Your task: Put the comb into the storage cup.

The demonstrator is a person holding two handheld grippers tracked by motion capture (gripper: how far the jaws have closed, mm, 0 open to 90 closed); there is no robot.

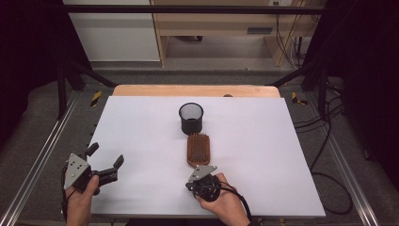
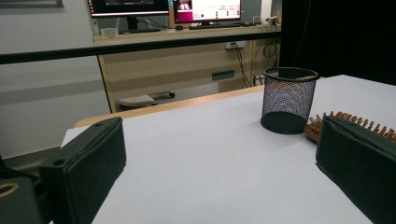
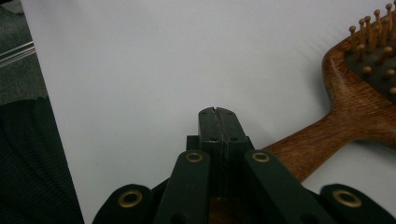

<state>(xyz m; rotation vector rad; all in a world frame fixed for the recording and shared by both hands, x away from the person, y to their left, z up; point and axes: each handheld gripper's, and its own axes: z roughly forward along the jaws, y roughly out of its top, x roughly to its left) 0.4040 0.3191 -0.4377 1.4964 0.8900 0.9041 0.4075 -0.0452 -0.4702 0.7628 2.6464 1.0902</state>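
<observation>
White-topped bench point(image 1: 141, 141) carries all items. Black mesh cup point(image 1: 191, 118) stands upright at mid-bench. Wooden hairbrush point(image 1: 198, 149) lies bristles up just in front of the cup, handle toward the person. Left claw point(image 1: 104, 157) sits at the near left edge, jaws spread wide, empty. Right claw point(image 3: 218, 122) has its jaws pressed together, empty, resting over the brush handle.
</observation>
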